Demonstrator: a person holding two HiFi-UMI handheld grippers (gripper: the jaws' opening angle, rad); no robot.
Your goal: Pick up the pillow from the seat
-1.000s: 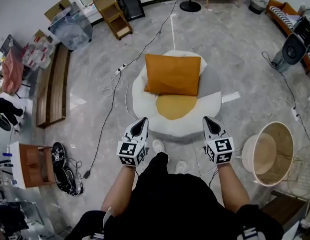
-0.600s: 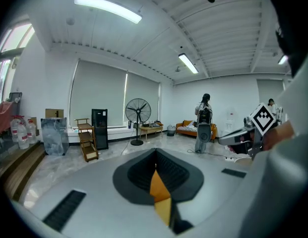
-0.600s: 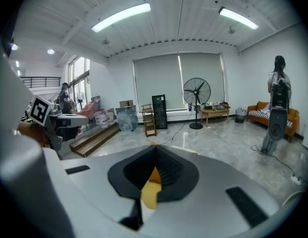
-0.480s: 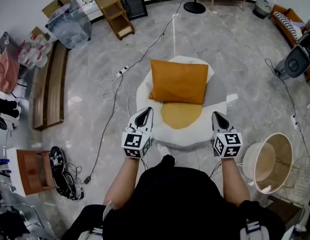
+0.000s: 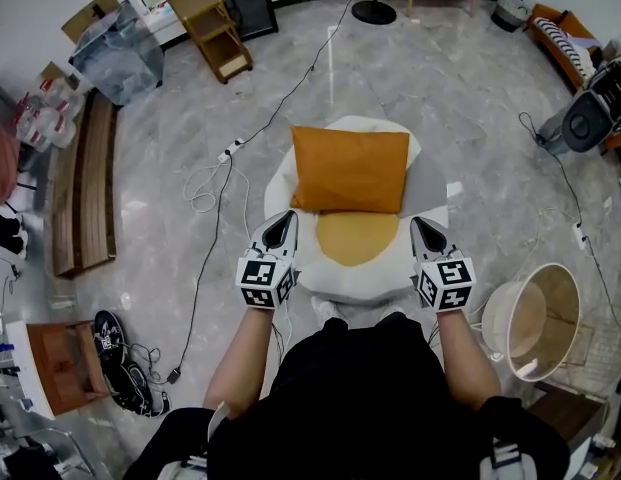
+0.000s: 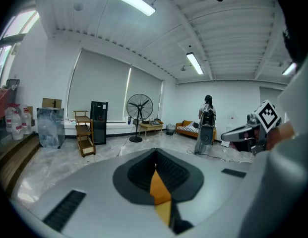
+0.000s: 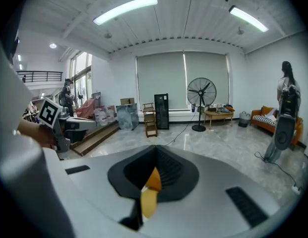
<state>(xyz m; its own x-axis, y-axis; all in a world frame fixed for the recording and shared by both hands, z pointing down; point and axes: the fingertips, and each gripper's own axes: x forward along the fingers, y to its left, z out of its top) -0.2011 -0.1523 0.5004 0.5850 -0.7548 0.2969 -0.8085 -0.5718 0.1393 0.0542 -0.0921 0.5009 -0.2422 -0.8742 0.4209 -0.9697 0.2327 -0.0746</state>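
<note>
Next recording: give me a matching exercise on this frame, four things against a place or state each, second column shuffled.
Things:
1. pillow
2. left gripper
3. wooden bench
4. round tub

Places or states:
A. shut, at the front left of the seat
B. lying on the seat's back half
C. on the floor, far left
D. on the floor, right of the person

Pairs: 1-B, 2-A, 3-C, 4-D

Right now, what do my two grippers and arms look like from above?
The left gripper and right gripper match: pale grey tapered shells, black ribbed fingers, each carrying a white cube with black square markers. The person wears a black top, forearms uncovered.
</note>
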